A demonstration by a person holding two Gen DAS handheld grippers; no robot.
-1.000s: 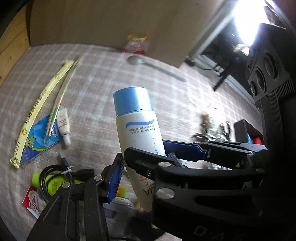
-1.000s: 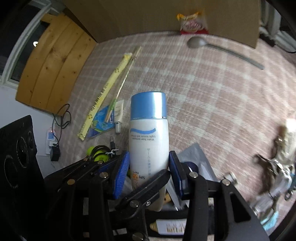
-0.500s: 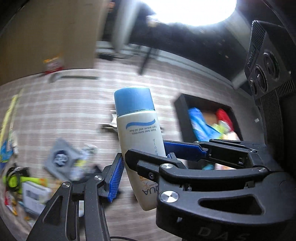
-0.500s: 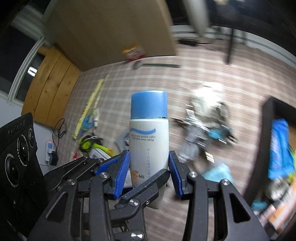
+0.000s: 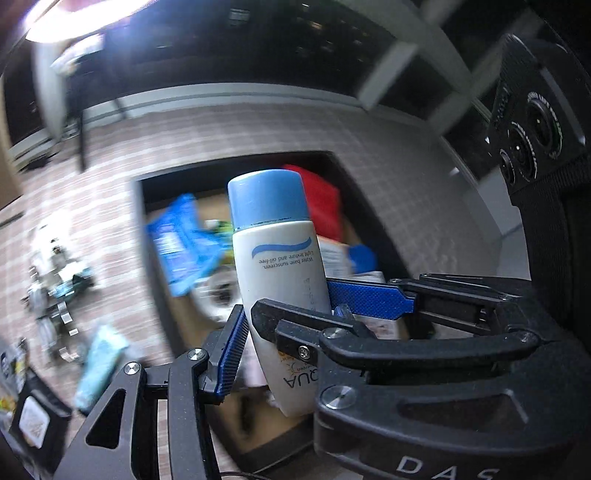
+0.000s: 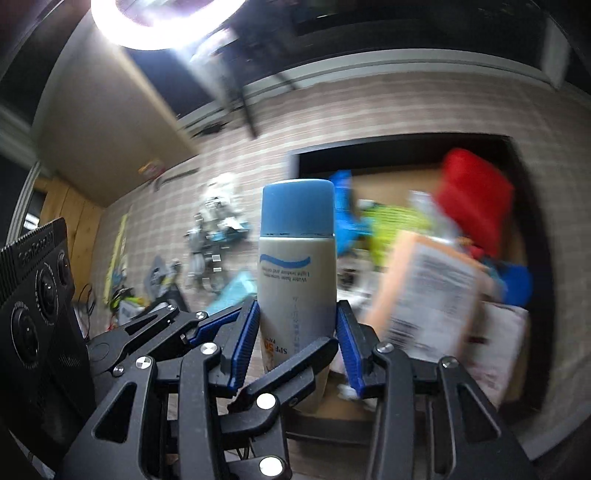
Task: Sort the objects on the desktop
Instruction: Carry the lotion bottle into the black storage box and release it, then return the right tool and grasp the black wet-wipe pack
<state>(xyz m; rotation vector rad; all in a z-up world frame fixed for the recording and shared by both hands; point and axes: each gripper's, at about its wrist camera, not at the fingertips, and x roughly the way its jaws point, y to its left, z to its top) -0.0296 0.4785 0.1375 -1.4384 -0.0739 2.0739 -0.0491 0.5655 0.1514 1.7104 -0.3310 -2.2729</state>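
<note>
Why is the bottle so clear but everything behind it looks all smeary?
Left wrist view: the sunscreen bottle is sharp, while the black box and its contents are streaked with motion blur. Right wrist view: same sharp bottle, smeared red item, and a lamp glaring white at the top; the fisheye lens bends the edges.

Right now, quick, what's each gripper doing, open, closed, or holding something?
Left gripper: closed on the sunscreen bottle.
Right gripper: closed on the same sunscreen bottle, gripping its lower body.
</note>
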